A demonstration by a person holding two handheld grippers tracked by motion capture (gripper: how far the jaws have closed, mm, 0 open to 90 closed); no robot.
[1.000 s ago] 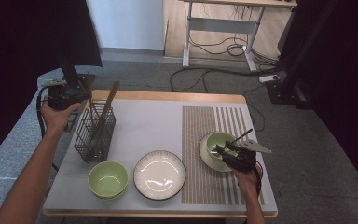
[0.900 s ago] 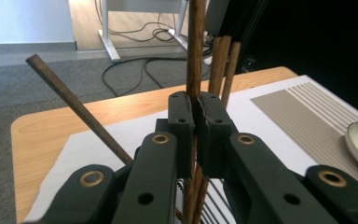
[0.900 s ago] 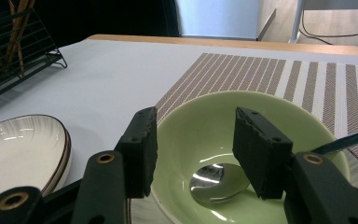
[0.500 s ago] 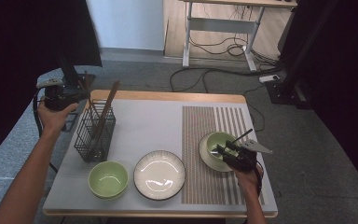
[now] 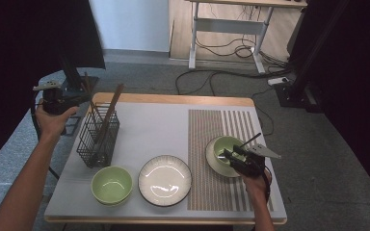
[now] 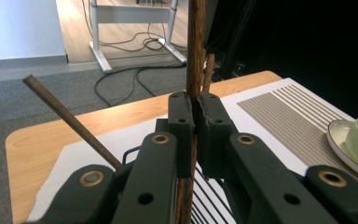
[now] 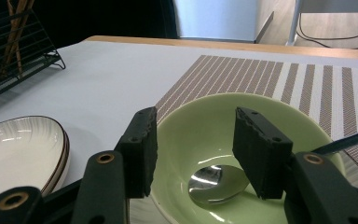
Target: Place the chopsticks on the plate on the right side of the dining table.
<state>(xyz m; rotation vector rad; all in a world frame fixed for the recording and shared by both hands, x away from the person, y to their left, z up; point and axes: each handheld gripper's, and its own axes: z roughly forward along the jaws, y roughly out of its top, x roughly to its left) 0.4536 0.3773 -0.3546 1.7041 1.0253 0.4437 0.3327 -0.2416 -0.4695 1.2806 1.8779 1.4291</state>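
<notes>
Left gripper view: tool (image 6: pixel 195 122) clamps a brown chopstick (image 6: pixel 196 51) upright.

No readable text, label, brand, number or sign in any view.
</notes>
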